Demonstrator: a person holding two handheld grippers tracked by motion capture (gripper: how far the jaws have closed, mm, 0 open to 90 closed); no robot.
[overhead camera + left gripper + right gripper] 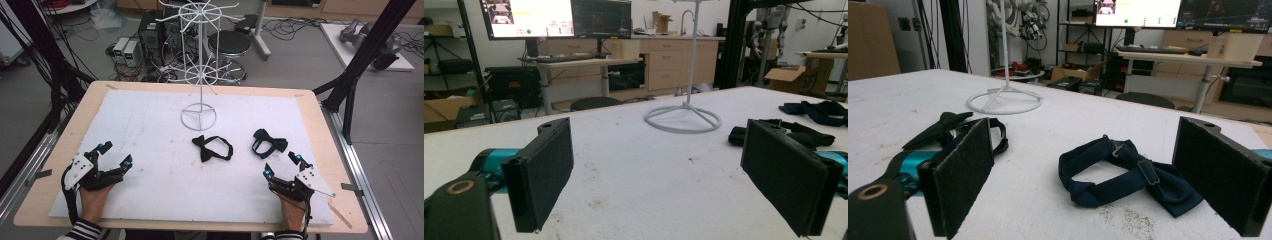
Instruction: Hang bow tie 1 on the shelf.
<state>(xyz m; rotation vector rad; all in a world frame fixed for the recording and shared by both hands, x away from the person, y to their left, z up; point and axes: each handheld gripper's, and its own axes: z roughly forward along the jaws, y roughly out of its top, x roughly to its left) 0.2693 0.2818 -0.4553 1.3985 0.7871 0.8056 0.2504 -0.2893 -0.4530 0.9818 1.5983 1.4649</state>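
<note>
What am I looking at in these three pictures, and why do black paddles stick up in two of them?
A person sits at a table and holds a hand-operated gripping tool in each hand: the left gripper and the right gripper. One picture comes from a camera above the table. The other two come from small cameras riding on each tool, so the black paddles are that tool's own jaws. On the white padded table cover lie a black bow tie with a strap, a dark blue bow tie with a strap and a white wire display stand. Both sets of jaws stand open; nothing is held.
</note>
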